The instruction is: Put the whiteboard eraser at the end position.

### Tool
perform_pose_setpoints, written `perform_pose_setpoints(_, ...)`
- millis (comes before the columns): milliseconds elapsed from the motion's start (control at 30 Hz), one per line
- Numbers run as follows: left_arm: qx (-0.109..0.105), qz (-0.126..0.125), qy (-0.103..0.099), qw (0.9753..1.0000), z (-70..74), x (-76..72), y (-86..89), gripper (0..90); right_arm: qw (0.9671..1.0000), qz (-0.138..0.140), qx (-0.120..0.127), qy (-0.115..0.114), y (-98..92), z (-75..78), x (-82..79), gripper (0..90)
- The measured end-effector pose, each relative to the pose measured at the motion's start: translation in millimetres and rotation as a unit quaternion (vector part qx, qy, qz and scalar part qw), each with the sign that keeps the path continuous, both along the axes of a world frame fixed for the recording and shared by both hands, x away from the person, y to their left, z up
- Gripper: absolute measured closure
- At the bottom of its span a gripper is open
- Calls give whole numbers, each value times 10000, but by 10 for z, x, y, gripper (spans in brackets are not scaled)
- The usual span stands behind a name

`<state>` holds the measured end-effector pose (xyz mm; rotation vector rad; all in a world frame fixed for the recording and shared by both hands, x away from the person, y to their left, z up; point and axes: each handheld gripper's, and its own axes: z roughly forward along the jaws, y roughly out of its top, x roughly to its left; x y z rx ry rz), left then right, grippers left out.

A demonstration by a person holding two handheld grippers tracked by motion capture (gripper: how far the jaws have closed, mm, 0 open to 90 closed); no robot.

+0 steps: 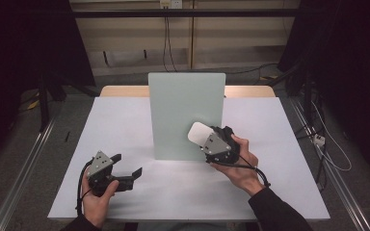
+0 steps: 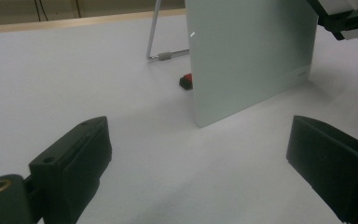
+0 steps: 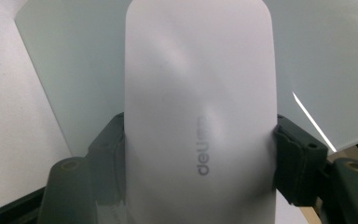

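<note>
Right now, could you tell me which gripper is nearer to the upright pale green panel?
Right. The right gripper holds a white mouse up against the panel face; the left gripper sits lower left, apart from it, jaws open.

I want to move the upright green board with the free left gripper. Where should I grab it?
Grip the pale green board at its bare left vertical edge, coming from the left gripper's side with jaws straddling front and back. It is thin and upright; its wire stand sits behind.

A white-topped table with a wooden far edge carries 1 upright pale green panel near its middle. Behind the panel stand a bent wire prop and a small red-and-black piece.
</note>
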<state>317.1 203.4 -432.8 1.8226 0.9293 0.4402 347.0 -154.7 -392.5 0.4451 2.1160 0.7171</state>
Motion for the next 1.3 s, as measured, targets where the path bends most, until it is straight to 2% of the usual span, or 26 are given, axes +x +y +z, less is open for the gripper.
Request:
perform_pose_setpoints(367,9,10,6,10000,3,-6,-10,63,9977,143,460,483,-70,48,-13,315)
perform_pose_setpoints(833,50,50,16,10000,3,-38,-2,63,9921,401,631,1009,-105,27,-44,315)
perform_pose_setpoints(900,55,90,17,9999,6,-46,13,63,9898,436,760,1127,-110,26,-39,315)
perform_pose_setpoints(967,39,117,8,9999,8,-53,18,63,9890,495,743,1183,-110,27,-36,315)
perform_pose_setpoints(1033,31,152,14,9999,10,-62,18,63,9849,558,910,1362,-121,25,-42,315)
perform_pose_setpoints(1100,35,156,21,9999,7,-64,19,63,9841,575,924,1400,-135,36,-50,315)
perform_pose_setpoints(1300,45,124,49,9999,-5,-59,13,63,9791,676,1009,1629,-173,26,-73,315)
